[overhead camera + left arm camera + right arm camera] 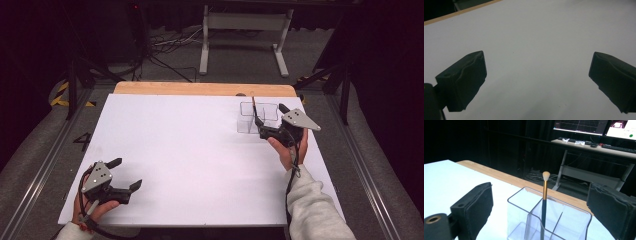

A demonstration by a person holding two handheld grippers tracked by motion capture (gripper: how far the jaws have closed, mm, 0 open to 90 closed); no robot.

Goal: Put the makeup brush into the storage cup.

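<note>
1. At the near left corner of the white rectangular table top [190,155], the left gripper [126,175] rests low in the person's left hand [87,207], its two black jaws spread wide with nothing between them.
2. The left gripper view looks along those jaws onto bare white surface, with a strip of the table's pale wooden edge [461,12] at the top left; the high view places that wooden strip along the table's far side.
3. Further right, at the far right part of the table, stands a clear plastic organiser box with inner dividers [256,119].
4. A slim make-up brush with a dark handle, gold ferrule and pale tuft [255,111] stands nearly upright in one of its compartments, free of both jaws.
5. The right gripper view shows the brush [544,202] in detail: the cream bristle tip points up and the handle leans against a divider of the box [524,220]. From above it is just a thin dark stick.
6. The right gripper [270,116], in the person's right hand [289,150], is right at the box, jaws wide apart on either side of it, not pressing anything.
</note>
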